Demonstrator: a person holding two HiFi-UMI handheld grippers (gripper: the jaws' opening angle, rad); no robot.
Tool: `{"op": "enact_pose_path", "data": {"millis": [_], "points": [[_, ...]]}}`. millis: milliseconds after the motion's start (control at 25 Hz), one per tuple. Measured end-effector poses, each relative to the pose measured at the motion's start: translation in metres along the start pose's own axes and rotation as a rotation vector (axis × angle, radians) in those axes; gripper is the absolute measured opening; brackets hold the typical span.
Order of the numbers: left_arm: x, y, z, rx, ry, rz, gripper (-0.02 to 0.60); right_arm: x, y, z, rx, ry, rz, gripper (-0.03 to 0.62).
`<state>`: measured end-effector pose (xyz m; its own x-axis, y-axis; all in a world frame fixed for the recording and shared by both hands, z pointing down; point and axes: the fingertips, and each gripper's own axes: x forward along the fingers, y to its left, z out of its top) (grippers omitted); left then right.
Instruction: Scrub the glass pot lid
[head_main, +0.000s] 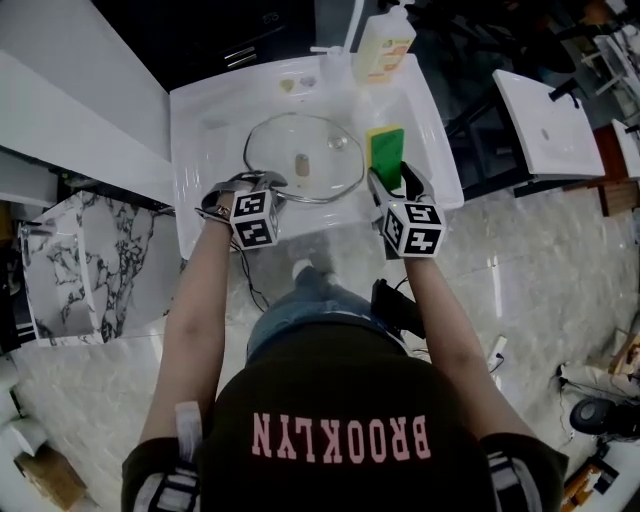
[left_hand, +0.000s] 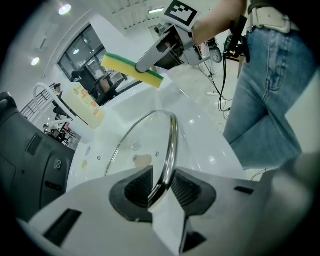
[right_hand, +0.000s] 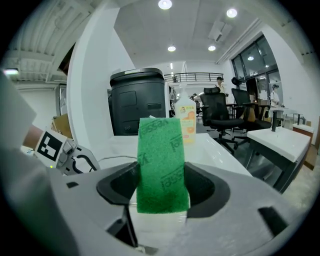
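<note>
My left gripper (head_main: 258, 183) (left_hand: 161, 187) has its jaws pressed onto the metal rim of the round glass pot lid (head_main: 305, 155) (left_hand: 145, 150). The ribbed pads bite the lid's near-left edge from both faces. I hold it there, I judge, so the lid cannot spin or slide once the scrubbing starts, and so the whole glass dome is free for the other tool. The lid sits over the white basin (head_main: 200, 130), with its far side toward the back of the basin. From my left gripper view it seems tipped up on the gripped edge, though I cannot tell whether its far edge touches the basin.

My right gripper (head_main: 395, 182) (right_hand: 161, 186) pinches the green and yellow rectangular scrubbing sponge (head_main: 387, 155) (right_hand: 161, 165) by its near end. Most of the sponge sticks out beyond the jaws, with the green abrasive face showing to the camera. Held by the end like this, it gives me a long working face to press against the glass. It hovers just right of the lid, apart from it, so scrubbing has not begun.

A pale yellow soap bottle (head_main: 383, 45) (right_hand: 186, 125) stands at the basin's far right corner, within reach if I need it.
</note>
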<state>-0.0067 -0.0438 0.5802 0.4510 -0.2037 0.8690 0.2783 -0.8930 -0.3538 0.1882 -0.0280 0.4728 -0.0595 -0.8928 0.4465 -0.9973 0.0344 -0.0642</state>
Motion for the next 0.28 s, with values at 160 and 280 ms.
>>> {"op": "enact_pose_path", "data": {"millis": [160,280], "points": [[-0.0007,0.0028,0.0007,-0.027,0.002,-0.015,0.098,0.0024,-0.0002,0.0055,-0.044,0.01,0.025,0.273],[-0.0015,-0.0001,-0.0006,-0.051,0.002,-0.033,0.104,0.0042,0.0018,0.0073,-0.067,0.011,0.039,0.273]]}}
